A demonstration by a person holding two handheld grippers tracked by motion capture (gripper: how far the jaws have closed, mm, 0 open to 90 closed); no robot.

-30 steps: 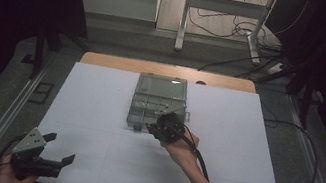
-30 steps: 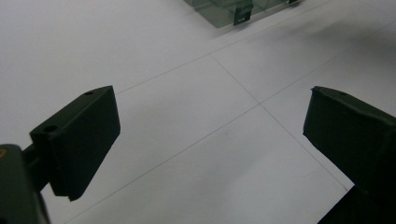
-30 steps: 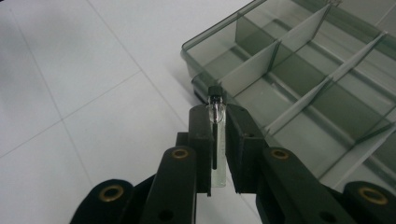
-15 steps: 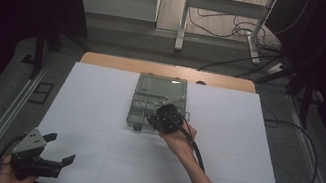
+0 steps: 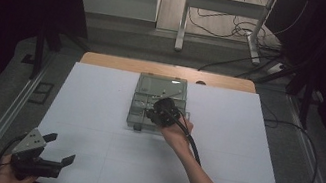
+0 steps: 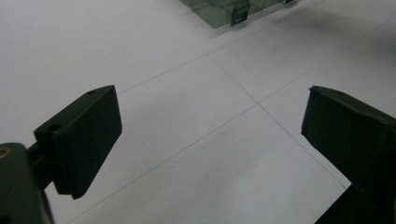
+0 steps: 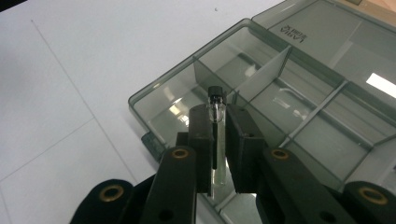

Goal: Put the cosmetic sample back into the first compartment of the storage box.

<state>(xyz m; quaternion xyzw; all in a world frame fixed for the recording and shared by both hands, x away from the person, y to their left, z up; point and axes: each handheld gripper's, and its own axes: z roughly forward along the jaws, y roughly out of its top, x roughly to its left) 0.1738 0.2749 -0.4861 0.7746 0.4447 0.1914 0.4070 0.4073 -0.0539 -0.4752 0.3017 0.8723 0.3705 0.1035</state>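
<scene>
Down at the near-left corner of the white-covered counter (image 5: 96, 110), the left gripper (image 5: 54, 153) rests in the person's hand with its black jaws spread wide over bare surface. Toward the middle, near the far edge, lies an open smoky-grey transparent plastic compartment box (image 5: 140, 110) with dividers. Over its near compartments the right gripper (image 7: 218, 140) is pressed together, pinching a small clear glass vial with a black cap (image 7: 216, 121), which stands upright between the jaws above the box's corner compartment.
</scene>
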